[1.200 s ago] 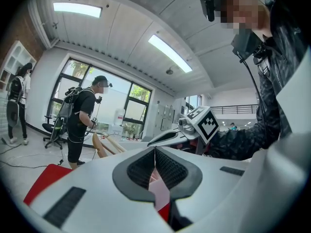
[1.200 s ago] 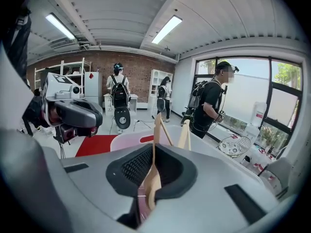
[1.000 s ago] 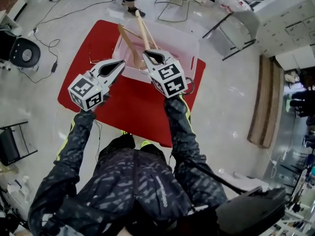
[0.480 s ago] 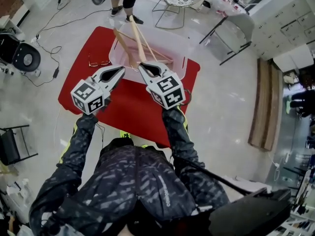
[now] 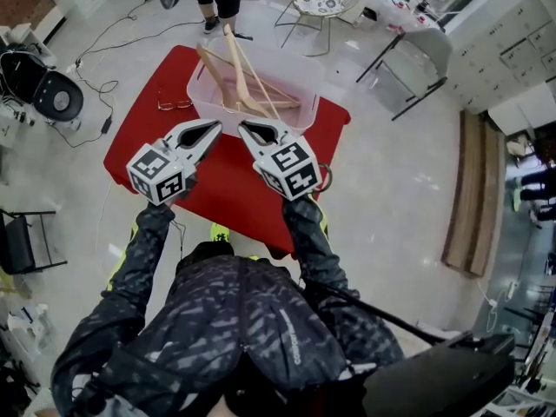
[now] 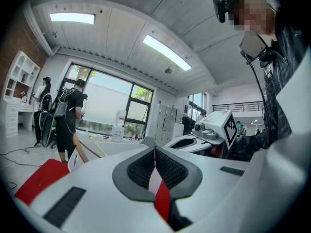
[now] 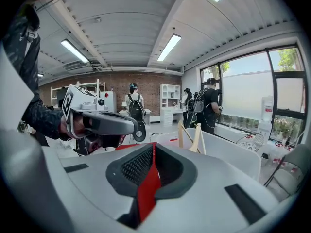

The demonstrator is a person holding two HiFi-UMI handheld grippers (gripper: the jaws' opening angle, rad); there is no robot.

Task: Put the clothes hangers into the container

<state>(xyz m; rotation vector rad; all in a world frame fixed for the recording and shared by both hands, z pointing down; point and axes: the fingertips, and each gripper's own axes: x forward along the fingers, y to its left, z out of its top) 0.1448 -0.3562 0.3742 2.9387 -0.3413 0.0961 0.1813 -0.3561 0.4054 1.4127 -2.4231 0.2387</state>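
The left gripper (image 5: pixel 212 128) and right gripper (image 5: pixel 246 129) hang side by side over the red counter (image 5: pixel 228 183), jaws together and empty, probably because the pale wooden clothes hangers (image 5: pixel 236 78) already lean, crossed, inside the clear plastic container (image 5: pixel 307 69) at its far edge.

No legible words, brands or numbers anywhere. Only black-and-white square code patterns, not letters, on the white marker cube of the left gripper (image 5: pixel 158 174) and the white marker cube of the right gripper (image 5: pixel 294 168). 1 short line of pale print down the back of the dark patterned jacket (image 5: pixel 291 341), too small to read.
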